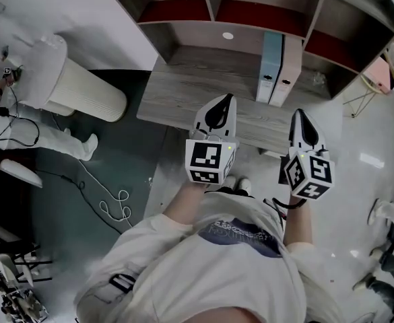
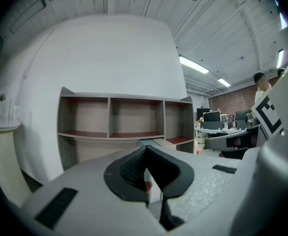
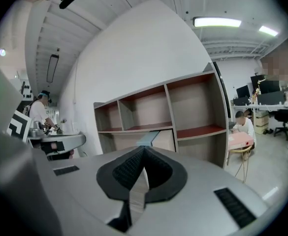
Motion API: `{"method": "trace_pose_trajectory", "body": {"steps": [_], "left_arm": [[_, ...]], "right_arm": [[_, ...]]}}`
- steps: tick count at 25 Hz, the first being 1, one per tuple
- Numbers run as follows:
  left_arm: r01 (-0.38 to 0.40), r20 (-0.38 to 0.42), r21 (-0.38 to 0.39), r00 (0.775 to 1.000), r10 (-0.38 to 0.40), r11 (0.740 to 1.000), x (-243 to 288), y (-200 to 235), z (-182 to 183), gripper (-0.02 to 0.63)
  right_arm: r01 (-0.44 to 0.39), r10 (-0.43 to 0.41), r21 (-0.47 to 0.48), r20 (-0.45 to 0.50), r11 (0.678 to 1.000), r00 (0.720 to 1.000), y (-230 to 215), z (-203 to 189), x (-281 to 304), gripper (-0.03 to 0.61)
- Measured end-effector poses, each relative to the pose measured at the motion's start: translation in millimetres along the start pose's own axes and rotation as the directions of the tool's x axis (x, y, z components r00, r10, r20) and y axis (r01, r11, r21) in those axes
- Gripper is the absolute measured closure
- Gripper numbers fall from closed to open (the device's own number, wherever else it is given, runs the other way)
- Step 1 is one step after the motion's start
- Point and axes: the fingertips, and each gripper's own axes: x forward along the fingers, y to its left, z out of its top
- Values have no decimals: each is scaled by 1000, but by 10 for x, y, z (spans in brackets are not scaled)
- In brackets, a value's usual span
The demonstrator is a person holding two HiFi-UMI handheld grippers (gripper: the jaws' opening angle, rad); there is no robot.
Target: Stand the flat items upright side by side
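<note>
Two flat binders stand upright side by side at the right of the wooden desk [image 1: 176, 99], a light blue one [image 1: 271, 62] and a pink one [image 1: 289, 69] touching it. Both grippers hover over the desk's front edge, nearer to me than the binders. My left gripper [image 1: 226, 99] is shut with nothing in it and sits left of the binders. My right gripper [image 1: 298, 114] is also shut and empty, just in front of the pink binder. The left gripper view shows the shut jaws [image 2: 144, 150] aimed at the shelf unit [image 2: 124, 117]. The right gripper view shows its jaws [image 3: 143, 150] below the blue binder's top [image 3: 146, 138].
A shelf unit [image 1: 250, 9] with red-floored compartments rises behind the desk. A white ribbed cylinder [image 1: 82, 89] stands to the left, with cables [image 1: 116, 207] on the floor. A person [image 1: 1, 113] is at far left, a pink chair [image 1: 384, 73] at far right.
</note>
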Motion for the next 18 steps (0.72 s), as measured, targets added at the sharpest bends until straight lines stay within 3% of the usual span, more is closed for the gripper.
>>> {"method": "trace_pose_trajectory", "body": {"steps": [6,18], "left_arm": [[11,19,-19,1000,-11,1000,55,50,69,607],[6,26,-14,1000,-6,1000,149,148,155,607]], "right_arm": [[21,-11,-126,83,992,997,33,170,36,580],[35,-2,-210,155,977,988,36,329,106,580]]}}
